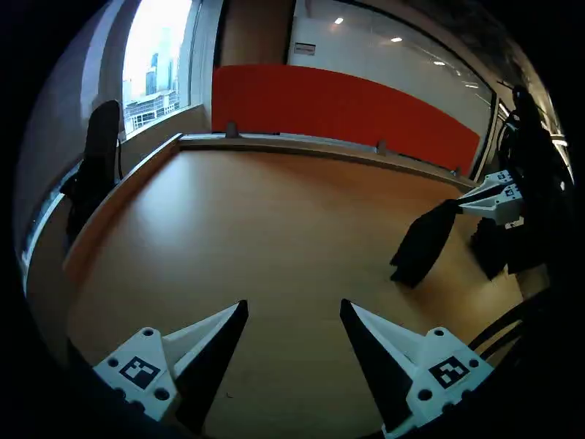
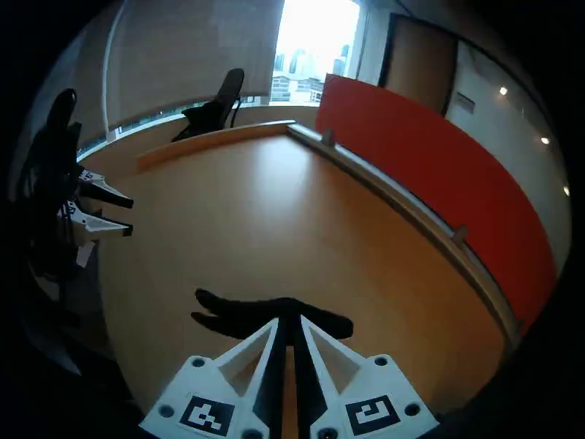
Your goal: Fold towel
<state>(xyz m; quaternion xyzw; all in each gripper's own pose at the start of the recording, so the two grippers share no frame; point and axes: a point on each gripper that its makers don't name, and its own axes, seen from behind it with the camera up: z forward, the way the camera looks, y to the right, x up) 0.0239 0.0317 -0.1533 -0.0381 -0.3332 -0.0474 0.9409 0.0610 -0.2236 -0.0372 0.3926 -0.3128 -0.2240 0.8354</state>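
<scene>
A black towel [image 1: 423, 241] hangs crumpled from my right gripper [image 1: 468, 203] at the right side of the wooden table [image 1: 278, 227], its lower end touching the top. In the right gripper view the fingers are shut on the towel [image 2: 241, 311], which spreads out dark just beyond my right gripper [image 2: 291, 323]. My left gripper [image 1: 292, 304] is open above bare table, well to the left of the towel and holding nothing. From the right gripper view, the left gripper [image 2: 131, 217] is far off at the left, jaws apart, held by a person in dark clothing [image 2: 47, 190].
A red divider panel [image 1: 344, 110] runs along the table's far edge. A black office chair [image 1: 95, 164] stands by the window beyond the table's corner. The person's dark clothing [image 1: 537, 183] is at the right behind the right gripper.
</scene>
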